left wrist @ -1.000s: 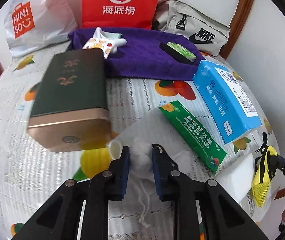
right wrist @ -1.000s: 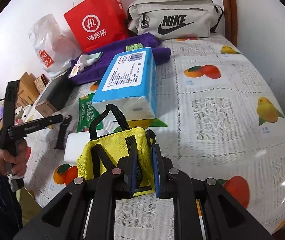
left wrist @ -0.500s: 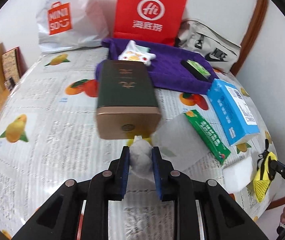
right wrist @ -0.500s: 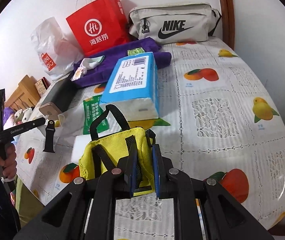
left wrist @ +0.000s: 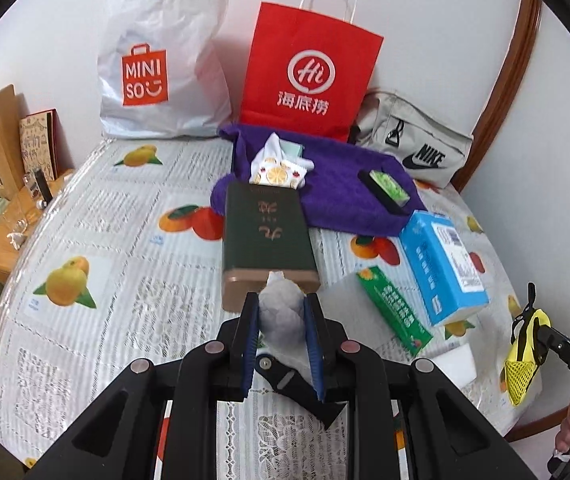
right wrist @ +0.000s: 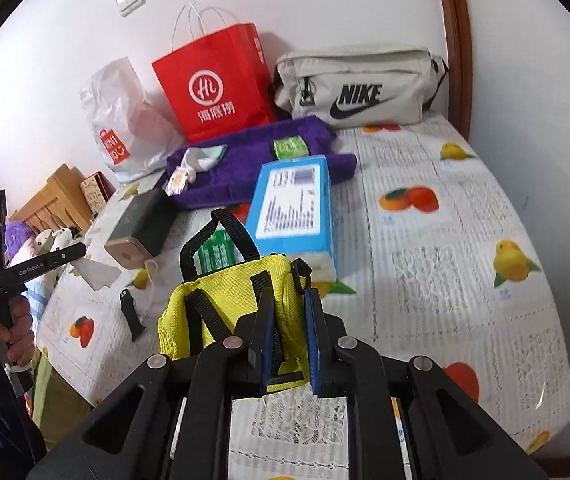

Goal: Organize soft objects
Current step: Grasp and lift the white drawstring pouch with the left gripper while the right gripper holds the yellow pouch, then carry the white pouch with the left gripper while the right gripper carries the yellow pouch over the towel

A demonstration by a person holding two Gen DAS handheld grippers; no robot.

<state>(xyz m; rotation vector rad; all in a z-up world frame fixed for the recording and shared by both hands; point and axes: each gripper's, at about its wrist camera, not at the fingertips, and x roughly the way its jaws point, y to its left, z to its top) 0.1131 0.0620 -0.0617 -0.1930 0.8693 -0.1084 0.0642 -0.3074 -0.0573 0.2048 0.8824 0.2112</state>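
Left fingers (left wrist: 281,312) clamped on white pouch (left wrist: 281,316), right fingers (right wrist: 287,336) pinching yellow mesh bag (right wrist: 221,304), above fruit-print tablecloth (right wrist: 445,240)

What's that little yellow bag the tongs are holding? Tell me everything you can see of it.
The yellow bag is small, of mesh-like fabric with black straps and a black loop handle standing up. The right tongs are shut on its edge, holding it upright and clear of the fruit-print tablecloth. Its contents are hidden.
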